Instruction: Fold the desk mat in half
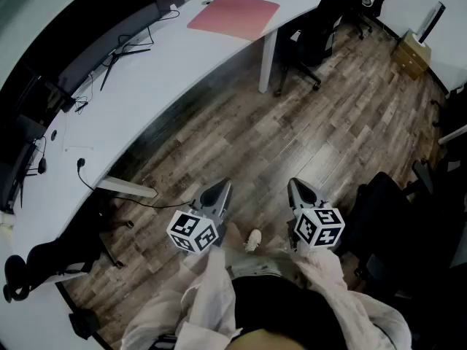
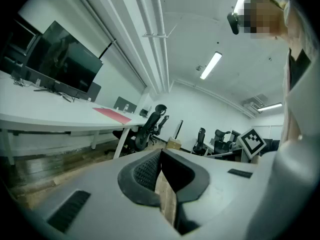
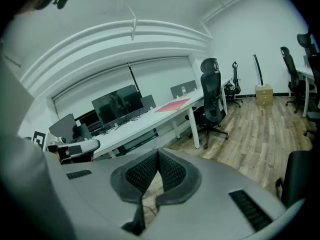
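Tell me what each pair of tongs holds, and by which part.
Nothing. The left tongs and right tongs are both shut and empty; the mat lies untouched on the desk.

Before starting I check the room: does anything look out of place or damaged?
Only a black cable trails off the desk onto the floor. The mat lies flat and undamaged, as far as shows.

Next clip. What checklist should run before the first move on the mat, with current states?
1. Pink rectangular desk mat lies flat and unfolded on the white curved desk: ok.
2. Mat within reach: not ok, it lies far across the wooden floor.
3. Left gripper empty: ok.
4. Right gripper empty: ok.
5. Jaws open for a grasp: not ok, both pairs shut.
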Demonstrator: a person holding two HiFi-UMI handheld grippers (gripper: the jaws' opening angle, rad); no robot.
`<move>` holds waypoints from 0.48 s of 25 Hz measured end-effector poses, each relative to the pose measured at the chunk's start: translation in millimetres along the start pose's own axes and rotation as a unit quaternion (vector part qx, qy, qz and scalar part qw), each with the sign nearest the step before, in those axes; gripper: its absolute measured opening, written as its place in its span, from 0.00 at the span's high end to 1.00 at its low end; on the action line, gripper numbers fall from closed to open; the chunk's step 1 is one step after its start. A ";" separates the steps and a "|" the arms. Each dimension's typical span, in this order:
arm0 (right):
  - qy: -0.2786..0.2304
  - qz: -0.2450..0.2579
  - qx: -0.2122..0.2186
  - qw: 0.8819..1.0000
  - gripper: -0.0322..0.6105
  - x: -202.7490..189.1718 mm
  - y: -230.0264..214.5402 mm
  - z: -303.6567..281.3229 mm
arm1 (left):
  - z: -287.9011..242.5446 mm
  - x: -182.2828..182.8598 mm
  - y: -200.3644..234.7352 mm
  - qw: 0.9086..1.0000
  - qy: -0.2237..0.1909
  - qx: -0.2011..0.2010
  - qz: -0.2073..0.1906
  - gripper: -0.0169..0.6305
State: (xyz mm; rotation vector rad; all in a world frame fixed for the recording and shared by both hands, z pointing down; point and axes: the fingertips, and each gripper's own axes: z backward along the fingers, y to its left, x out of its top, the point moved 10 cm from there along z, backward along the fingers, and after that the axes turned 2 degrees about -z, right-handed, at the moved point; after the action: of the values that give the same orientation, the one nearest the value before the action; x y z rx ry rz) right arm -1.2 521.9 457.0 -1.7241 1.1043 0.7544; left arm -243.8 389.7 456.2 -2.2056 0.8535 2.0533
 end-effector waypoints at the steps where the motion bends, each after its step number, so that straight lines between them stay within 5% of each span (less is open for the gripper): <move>1: 0.000 0.000 0.001 1.000 0.93 -0.8 0.1 1.5 | 0.1 0.1 -1.7 1.000 -0.001 0.001 -0.002 0.93; 12: -0.023 -0.037 0.017 0.999 0.93 3.6 -7.4 -9.0 | -5.2 -2.0 -6.3 1.000 0.004 0.004 -0.008 0.93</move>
State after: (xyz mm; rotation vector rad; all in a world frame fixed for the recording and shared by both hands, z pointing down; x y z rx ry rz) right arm 7.1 513.7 460.2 -1.7016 1.0114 0.7227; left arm -236.5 393.9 456.6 -2.2108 0.8403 2.0322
